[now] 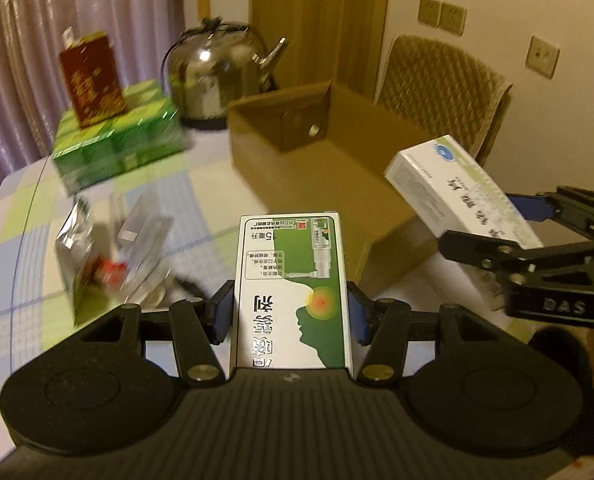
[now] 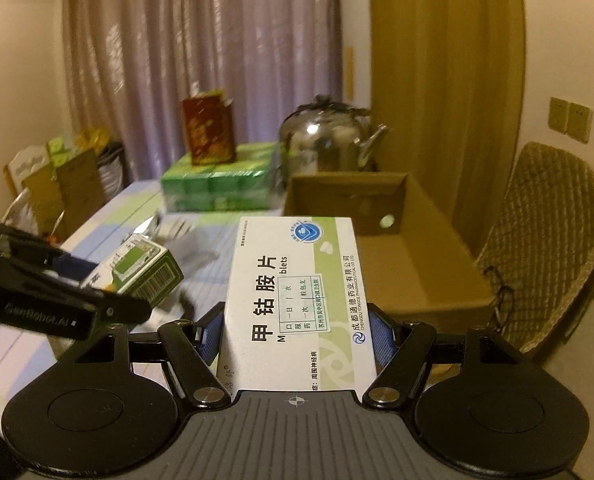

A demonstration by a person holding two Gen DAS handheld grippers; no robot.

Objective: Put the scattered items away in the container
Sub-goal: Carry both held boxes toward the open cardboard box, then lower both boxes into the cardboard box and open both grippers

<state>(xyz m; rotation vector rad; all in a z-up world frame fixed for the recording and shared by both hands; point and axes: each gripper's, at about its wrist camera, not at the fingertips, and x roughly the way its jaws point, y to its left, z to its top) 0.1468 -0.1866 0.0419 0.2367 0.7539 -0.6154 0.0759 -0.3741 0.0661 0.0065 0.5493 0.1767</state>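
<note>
My left gripper (image 1: 291, 312) is shut on a green-and-white medicine box (image 1: 293, 284), held above the table just short of the open cardboard box (image 1: 337, 184). From the right wrist view the same green box (image 2: 145, 270) hangs at the left in the left gripper (image 2: 109, 300). My right gripper (image 2: 297, 328) is shut on a white tablet box (image 2: 297, 300) with a pale green stripe, near the cardboard box (image 2: 417, 272). In the left wrist view that white box (image 1: 457, 188) hovers over the carton's near right corner, held by the right gripper (image 1: 509, 224). The carton's visible inside is bare.
Blurred foil packets and a clear wrapper (image 1: 109, 248) lie on the checked tablecloth (image 1: 29, 240) at left. A green carton (image 1: 117, 148) bearing a red box (image 1: 91, 80) and a steel kettle (image 1: 221, 76) stand at the back. A woven chair (image 2: 549, 240) sits beside the table.
</note>
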